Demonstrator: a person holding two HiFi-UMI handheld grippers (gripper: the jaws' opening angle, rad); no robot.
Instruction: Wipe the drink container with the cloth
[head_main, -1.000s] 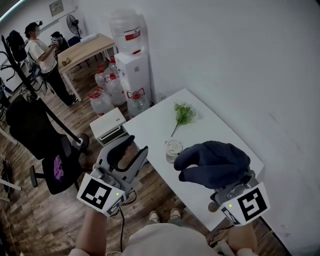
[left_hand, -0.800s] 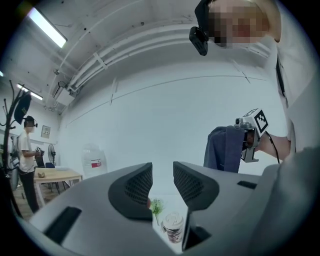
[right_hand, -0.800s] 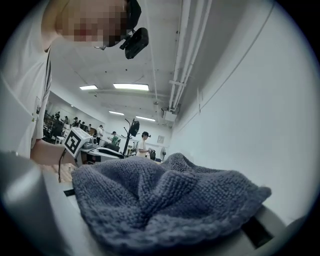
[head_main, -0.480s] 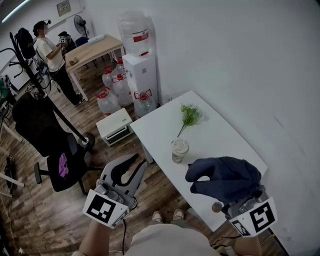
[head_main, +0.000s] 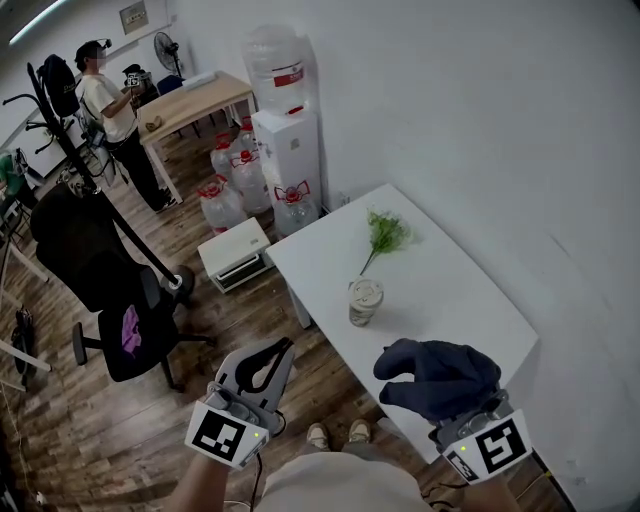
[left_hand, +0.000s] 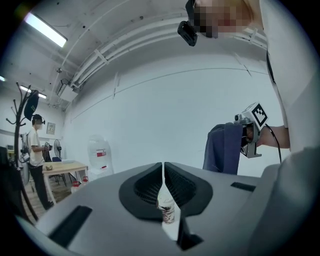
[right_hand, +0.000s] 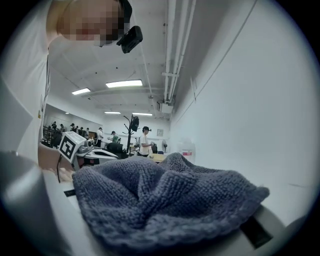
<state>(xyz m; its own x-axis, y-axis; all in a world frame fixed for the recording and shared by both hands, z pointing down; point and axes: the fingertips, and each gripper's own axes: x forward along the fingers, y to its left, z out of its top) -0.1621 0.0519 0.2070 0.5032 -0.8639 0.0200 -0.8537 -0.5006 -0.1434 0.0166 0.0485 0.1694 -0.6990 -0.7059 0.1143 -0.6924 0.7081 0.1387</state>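
Note:
The drink container, a lidded paper cup, stands upright on the white table, near its front-left edge. In the left gripper view the cup shows through the slit between the jaws. My left gripper hangs over the floor, left of the table and short of the cup; its jaws are closing to a hairline gap with nothing between them. My right gripper is shut on a dark blue knitted cloth, held above the table's near corner, apart from the cup. The cloth hides the right jaws.
A green plant sprig lies on the table beyond the cup. On the floor to the left are a water dispenser, several water bottles, a white box and a black office chair. A person stands by a wooden table.
Both grippers have drawn back toward me, away from the cup. The left jaws went from wide open to shut. The cloth stayed in the right gripper.

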